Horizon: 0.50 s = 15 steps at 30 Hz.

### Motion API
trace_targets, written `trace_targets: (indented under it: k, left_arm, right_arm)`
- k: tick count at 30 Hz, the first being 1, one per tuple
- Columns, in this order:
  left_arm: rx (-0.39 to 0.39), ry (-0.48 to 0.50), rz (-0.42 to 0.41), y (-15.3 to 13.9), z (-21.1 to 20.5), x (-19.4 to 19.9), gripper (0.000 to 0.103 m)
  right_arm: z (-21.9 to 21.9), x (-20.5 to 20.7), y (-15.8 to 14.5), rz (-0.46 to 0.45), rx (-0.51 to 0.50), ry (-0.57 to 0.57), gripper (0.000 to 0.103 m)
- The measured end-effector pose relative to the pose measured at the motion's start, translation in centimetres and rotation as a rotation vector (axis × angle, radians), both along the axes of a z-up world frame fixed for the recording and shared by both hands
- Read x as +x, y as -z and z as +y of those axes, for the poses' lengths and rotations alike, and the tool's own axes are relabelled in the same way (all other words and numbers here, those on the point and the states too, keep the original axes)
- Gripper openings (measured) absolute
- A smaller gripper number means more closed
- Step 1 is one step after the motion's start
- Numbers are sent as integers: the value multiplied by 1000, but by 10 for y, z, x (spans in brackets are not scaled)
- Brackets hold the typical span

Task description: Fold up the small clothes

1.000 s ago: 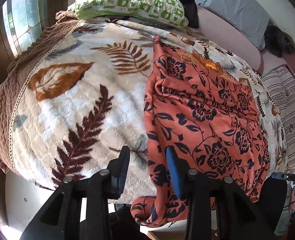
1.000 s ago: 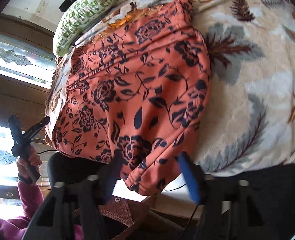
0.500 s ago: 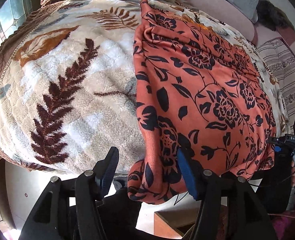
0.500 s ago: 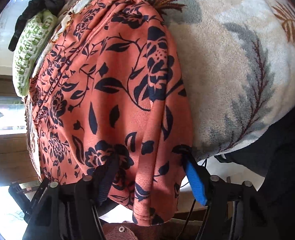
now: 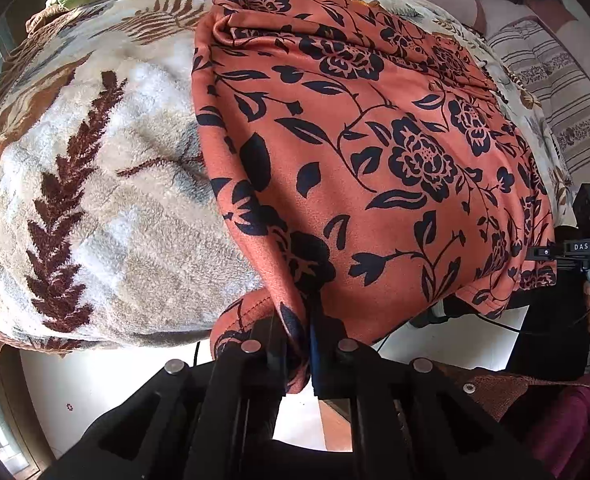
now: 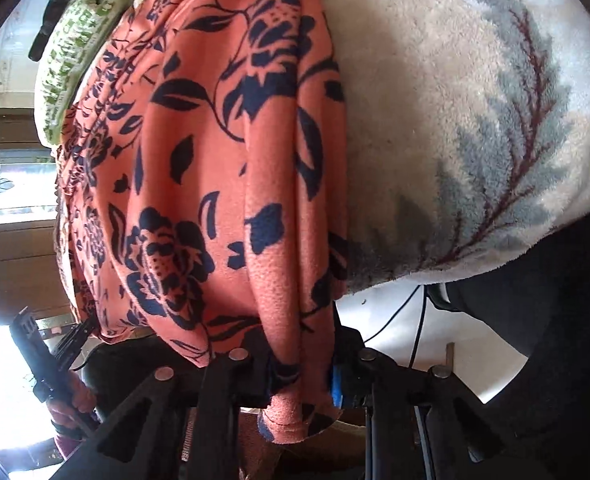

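An orange garment with dark blue flowers point(image 5: 375, 152) lies spread on a leaf-patterned fleece blanket point(image 5: 107, 184), its near hem hanging over the bed's edge. My left gripper point(image 5: 295, 344) is shut on the hem's left corner. My right gripper point(image 6: 299, 364) is shut on the garment's point(image 6: 223, 184) right corner, which bunches between the fingers. The other gripper shows at the far right of the left wrist view point(image 5: 583, 248) and at the lower left of the right wrist view point(image 6: 43, 360).
A green patterned pillow point(image 6: 71, 64) and dark clothing lie at the far end of the bed. A striped cloth point(image 5: 567, 92) lies at the right. The blanket point(image 6: 475, 128) runs on to the right of the garment. Floor shows below the bed edge.
Both grippers moved in on the hanging hem and went from open to shut on its two corners. The fabric is now bunched between the fingers.
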State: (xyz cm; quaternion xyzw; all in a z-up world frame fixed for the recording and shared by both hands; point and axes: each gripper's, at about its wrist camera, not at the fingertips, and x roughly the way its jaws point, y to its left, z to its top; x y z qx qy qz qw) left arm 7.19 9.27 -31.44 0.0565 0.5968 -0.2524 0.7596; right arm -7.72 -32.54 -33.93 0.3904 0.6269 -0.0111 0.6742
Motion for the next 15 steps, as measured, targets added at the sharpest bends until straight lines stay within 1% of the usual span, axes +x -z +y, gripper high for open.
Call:
trace_targets:
  k: [1,4,7,9,11,12,14,15]
  left_arm:
    - [-41,-3,8,-5,3,2,6]
    - [-200,-22,11,-31,12,14,6]
    - [-366,-48,-15,-64,17,34,6]
    - [-448,-74,-40,-86,16,55,6]
    - [-510,-109,-64,-104,11,85,6]
    - [-530,-126,-78,-112,7,102,6]
    - [-521,-168,-113,-122,-1,142,6]
    - [-511,-198,-112,-122,-4,166,6]
  right_arm:
    - [-2,-1,-5,-15,23,-5,11]
    - [-12,0,-29,-96,91,4,9]
    - [-28,12,-60,-223,199,60,9]
    - [-42,28,-79,-321,253,104,9]
    - [-56,55,-95,-417,294,161,9]
    - [-65,71,-102,-461,297,190,9]
    - [-84,114,-117,-539,277,231,9]
    - [-94,135,-120,-570,273,259,9]
